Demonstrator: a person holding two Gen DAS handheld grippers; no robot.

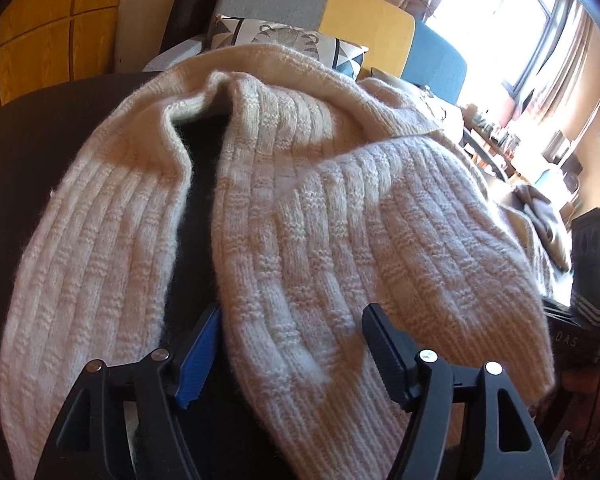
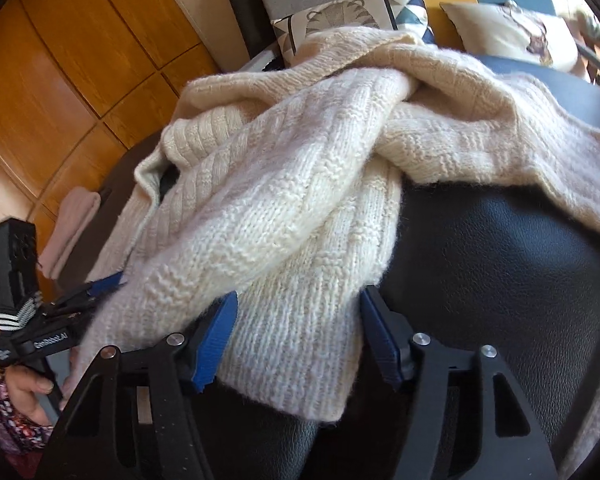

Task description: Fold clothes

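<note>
a: both claws sat wide open, left gripper [image 1: 292, 340] and right gripper [image 2: 298, 336], each straddling the cream sweater's [image 2: 284, 216] hem, gripping nothing.

b: sweater lay rumpled across the black seat [image 2: 499, 264], probably lined up for pinching.

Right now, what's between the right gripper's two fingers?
In the right wrist view, the ribbed hem of the cream knit sweater lies between the open right gripper fingers, over the black leather surface. Nothing else sits in that gap.
</note>
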